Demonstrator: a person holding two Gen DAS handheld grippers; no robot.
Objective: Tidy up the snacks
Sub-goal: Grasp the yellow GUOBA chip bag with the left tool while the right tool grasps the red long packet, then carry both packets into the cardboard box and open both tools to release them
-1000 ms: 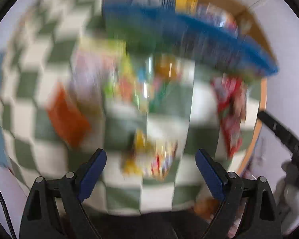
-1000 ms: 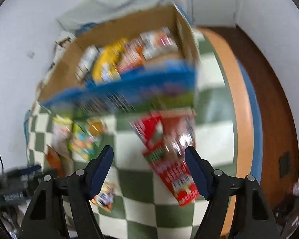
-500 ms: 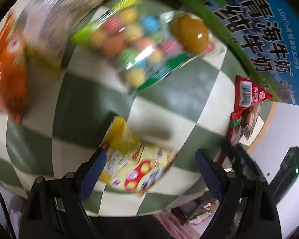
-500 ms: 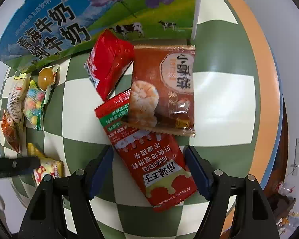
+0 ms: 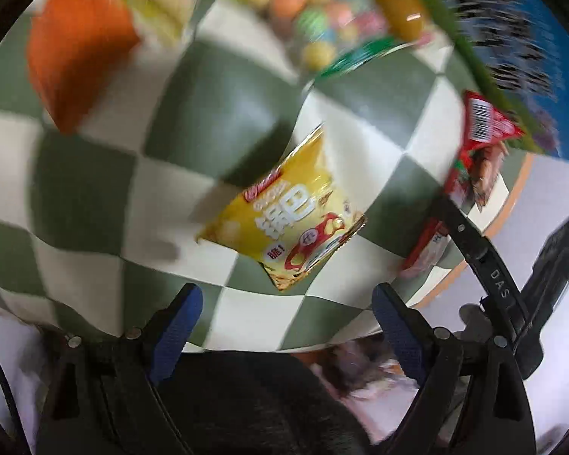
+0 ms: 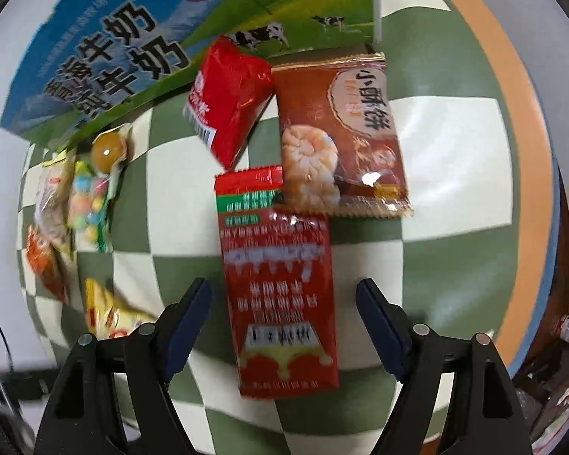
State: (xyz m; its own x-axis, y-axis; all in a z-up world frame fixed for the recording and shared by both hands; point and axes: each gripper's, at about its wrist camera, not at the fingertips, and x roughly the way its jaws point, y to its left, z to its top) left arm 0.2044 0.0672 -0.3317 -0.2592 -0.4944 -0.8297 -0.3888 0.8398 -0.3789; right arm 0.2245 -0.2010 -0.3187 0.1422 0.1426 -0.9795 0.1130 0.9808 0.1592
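Snack packs on checkered cloth [image 6: 436, 144]: yellow pack [image 5: 292, 216] ahead of open L tool [image 5: 284, 326], long red pack [image 6: 280, 280] betw. just-widened R tool [image 6: 282, 303] fingers, untouched.

Black gripper [image 6: 283, 320] frames; blue pads [image 6: 187, 322]

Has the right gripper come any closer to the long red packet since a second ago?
Yes. The right gripper has dropped toward the checkered tablecloth; the long red packet now lies between its open, just-widened jaws, untouched.
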